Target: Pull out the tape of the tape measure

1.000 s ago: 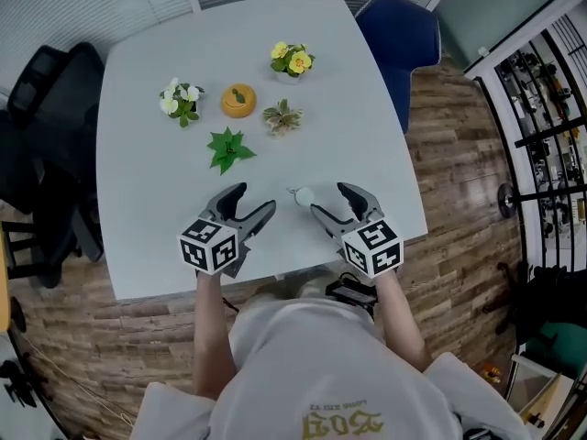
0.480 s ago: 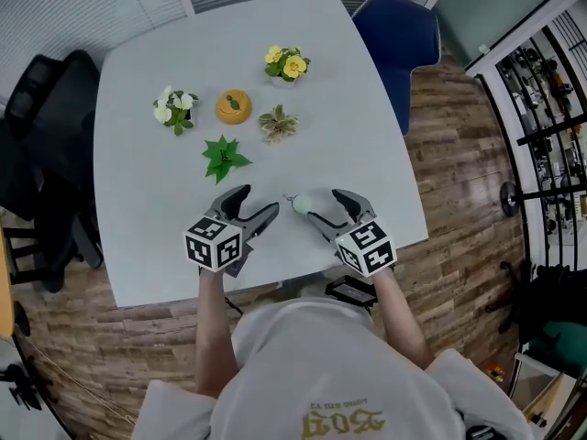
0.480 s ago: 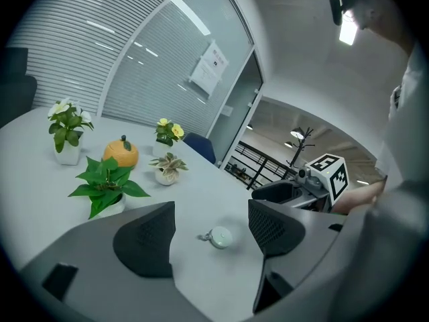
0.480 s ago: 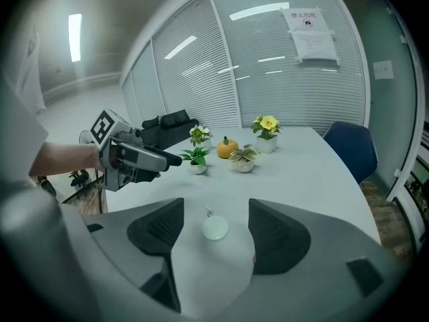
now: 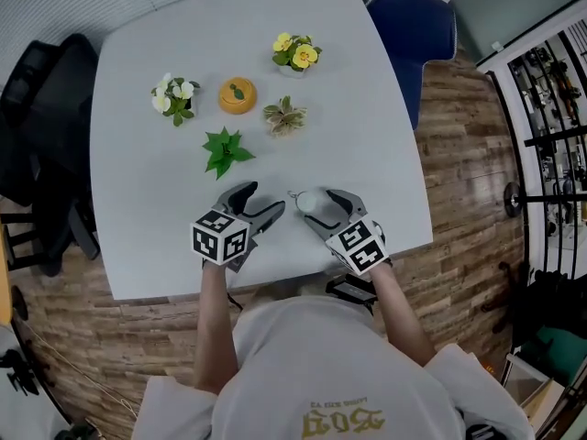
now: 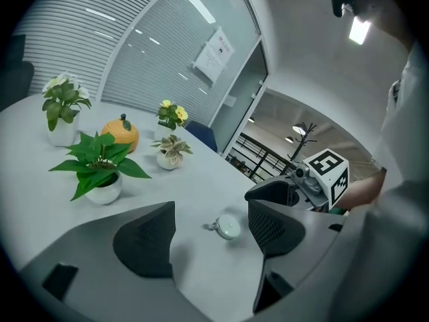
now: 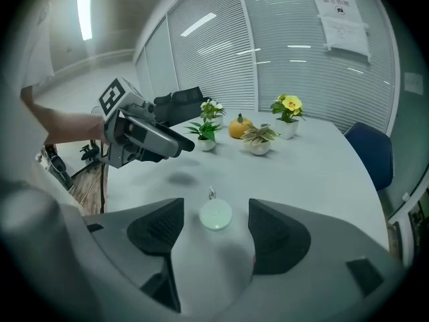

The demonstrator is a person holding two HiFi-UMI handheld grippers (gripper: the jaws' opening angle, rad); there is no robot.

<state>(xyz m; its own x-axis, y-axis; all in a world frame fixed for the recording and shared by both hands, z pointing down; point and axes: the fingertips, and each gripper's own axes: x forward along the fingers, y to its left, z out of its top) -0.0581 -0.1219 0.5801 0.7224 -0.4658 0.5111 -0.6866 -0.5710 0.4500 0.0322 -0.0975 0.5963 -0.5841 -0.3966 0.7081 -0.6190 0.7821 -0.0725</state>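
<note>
Office meeting room, as I view it through the rig: a white table (image 5: 138,200) on wood-plank floor (image 5: 459,154), a black swivel chair (image 5: 41,108) at its left edge, a blue chair (image 5: 413,26) at its far right corner, and slatted blinds (image 7: 221,52) and a posted notice (image 7: 342,19) on glazed partitions beyond it.

The pale counter (image 5: 367,136) carries a round white tape measure (image 5: 306,202) near its front edge and, farther back, a leafy green plant (image 5: 226,150), a white-flowered plant (image 5: 174,96), an orange ornament (image 5: 238,95), a variegated plant (image 5: 284,115) and a yellow-flowered plant (image 5: 296,53).
</note>
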